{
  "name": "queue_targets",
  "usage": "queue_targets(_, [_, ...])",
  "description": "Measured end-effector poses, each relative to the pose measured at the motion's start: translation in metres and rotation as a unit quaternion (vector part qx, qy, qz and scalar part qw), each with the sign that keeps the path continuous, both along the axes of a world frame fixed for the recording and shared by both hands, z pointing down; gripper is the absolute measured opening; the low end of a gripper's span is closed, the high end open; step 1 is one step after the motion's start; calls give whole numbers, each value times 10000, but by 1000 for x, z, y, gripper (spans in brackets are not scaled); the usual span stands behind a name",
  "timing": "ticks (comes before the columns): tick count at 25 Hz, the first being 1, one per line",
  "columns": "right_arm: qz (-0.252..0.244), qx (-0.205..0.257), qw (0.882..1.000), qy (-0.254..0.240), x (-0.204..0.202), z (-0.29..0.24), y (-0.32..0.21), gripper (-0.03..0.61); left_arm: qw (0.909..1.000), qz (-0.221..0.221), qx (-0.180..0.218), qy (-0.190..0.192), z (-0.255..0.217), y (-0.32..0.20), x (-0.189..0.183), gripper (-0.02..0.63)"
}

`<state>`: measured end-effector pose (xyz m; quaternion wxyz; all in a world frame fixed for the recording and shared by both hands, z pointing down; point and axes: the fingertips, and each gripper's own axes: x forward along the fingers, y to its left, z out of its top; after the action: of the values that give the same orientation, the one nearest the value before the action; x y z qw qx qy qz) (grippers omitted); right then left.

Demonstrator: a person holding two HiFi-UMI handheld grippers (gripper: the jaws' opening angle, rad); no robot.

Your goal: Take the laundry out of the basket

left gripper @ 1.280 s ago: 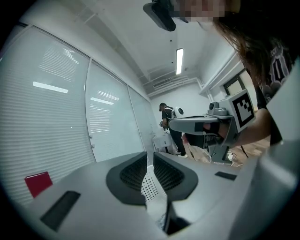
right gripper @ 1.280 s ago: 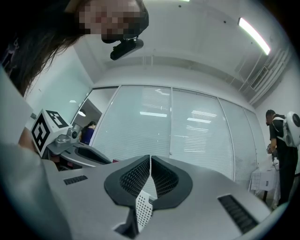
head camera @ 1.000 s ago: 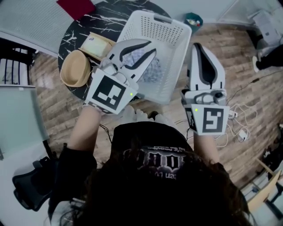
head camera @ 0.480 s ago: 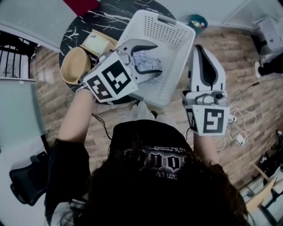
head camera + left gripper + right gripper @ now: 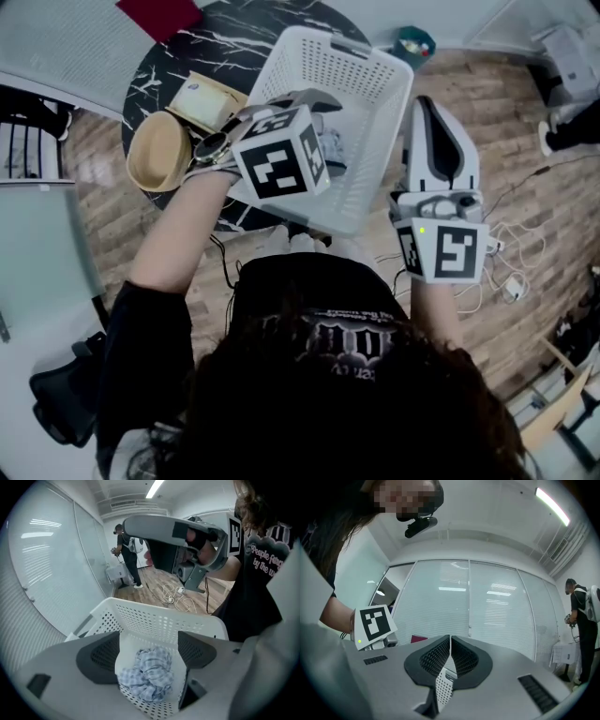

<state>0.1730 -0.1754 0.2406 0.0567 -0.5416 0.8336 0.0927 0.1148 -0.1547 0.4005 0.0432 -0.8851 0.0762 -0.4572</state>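
left hand-held gripper [image 5: 149, 648] swung, jaws opening, seemingly framing basket [image 5: 154, 620] cloth [image 5: 145, 677].

Crumpled checked cloth [image 5: 145, 677] inside white basket [image 5: 154, 620]

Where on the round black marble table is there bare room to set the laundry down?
Bare marble shows at the table's far edge, between the dark red flat item and the white perforated plastic basket. The left side is crowded by a round wooden bowl and a tan box.
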Motion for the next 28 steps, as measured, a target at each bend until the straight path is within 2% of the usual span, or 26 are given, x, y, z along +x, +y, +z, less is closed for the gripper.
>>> queue_targets(4, [74,-66,9999,23,3,2,-4,29,9987,166,-467,-140,20,8,13,386])
queue_targets(10, [76,-101,9999,43,1,5,-7,29,9936,414,-604,-865,67,8,8,390])
queue_targets(15, [111,-137,9998,60,0,8,-12,29,9883,493,-706,-1261,98,7,4,393])
queue_targets(20, [124,-163,9998,57,0,9,-18,29,9853,413,-881,-1403,125,5,2,436])
queue_targets(28, [170,-248,9995,69,-1,14,-22,29,9769,433,-1090,-1788,163,5,-10,436])
